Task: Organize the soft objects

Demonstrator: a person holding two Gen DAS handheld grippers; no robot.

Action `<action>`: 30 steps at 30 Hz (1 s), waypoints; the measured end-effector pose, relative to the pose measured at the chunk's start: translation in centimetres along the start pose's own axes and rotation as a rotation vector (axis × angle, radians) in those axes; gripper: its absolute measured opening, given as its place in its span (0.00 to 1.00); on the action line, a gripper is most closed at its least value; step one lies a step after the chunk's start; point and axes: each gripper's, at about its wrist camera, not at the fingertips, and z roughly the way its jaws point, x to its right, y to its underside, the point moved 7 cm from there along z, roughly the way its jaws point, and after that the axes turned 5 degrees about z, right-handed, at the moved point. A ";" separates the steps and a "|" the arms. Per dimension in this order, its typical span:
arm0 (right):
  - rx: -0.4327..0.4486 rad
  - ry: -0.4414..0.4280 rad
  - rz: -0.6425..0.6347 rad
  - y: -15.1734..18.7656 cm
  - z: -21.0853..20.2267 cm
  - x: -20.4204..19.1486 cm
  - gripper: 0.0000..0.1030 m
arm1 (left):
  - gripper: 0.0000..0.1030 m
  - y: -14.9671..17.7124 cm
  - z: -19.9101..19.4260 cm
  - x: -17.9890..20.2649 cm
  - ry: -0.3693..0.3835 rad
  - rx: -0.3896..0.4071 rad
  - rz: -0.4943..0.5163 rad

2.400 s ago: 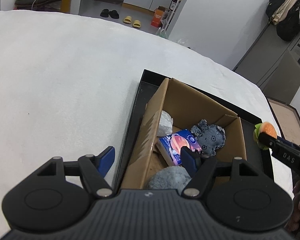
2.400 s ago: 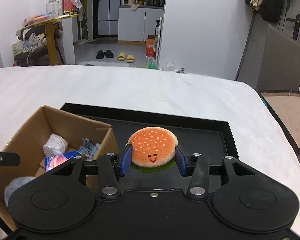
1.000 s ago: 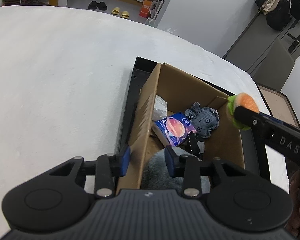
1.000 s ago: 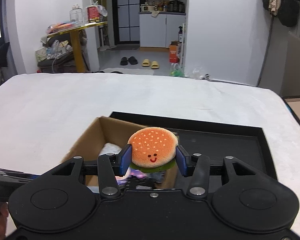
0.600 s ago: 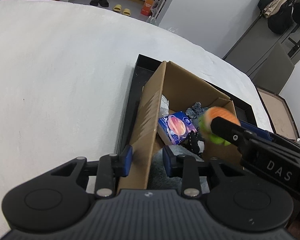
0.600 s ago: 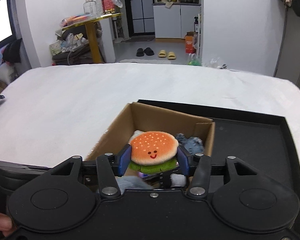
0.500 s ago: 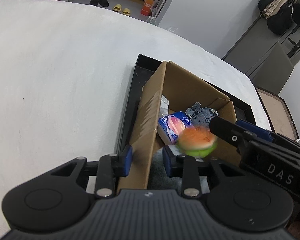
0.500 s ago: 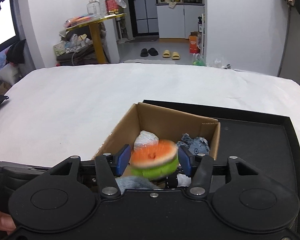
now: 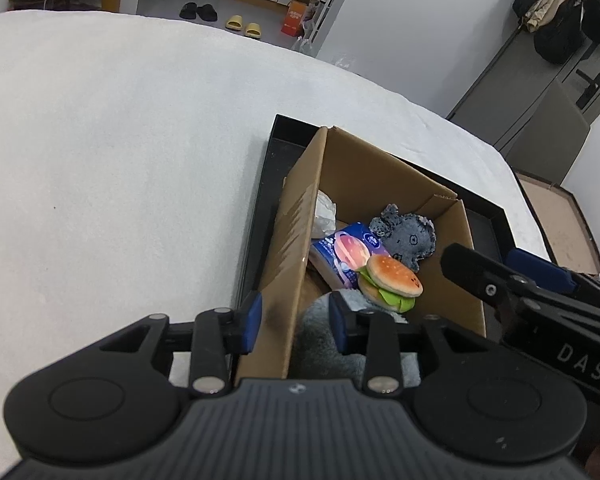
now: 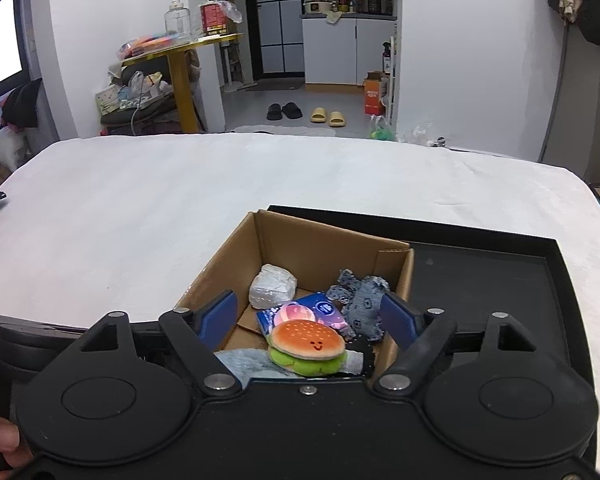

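A plush burger (image 10: 308, 346) lies loose inside the cardboard box (image 10: 320, 244), on a blue tissue pack (image 10: 312, 312) and a grey fluffy toy (image 9: 316, 340). My right gripper (image 10: 308, 308) hovers over the box's near side. Its jaws are opening wide and stand clear of the burger (image 9: 390, 282), which lies below them. My left gripper (image 9: 295, 322) straddles the box's left wall (image 9: 288, 248). Its jaws are easing open slightly but stay narrow, with the wall between the pads. A grey denim plush (image 9: 410, 236) and a white wad (image 10: 272, 292) also lie in the box.
The box stands in the left part of a black tray (image 10: 480, 276) on a white-covered table (image 10: 180, 200). The tray's right half (image 10: 500, 300) is bare. A person's thumb (image 10: 0, 436) shows at the lower left.
The right jaws spread and the burger dropped from between them into the box. Earlier the left gripper went from wide open to narrow around the box wall, and has stayed there.
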 end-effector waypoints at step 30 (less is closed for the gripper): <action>-0.037 0.146 0.115 1.0 -6.7 7.7 1.00 | 0.84 -2.2 -5.9 3.7 -0.055 0.046 0.176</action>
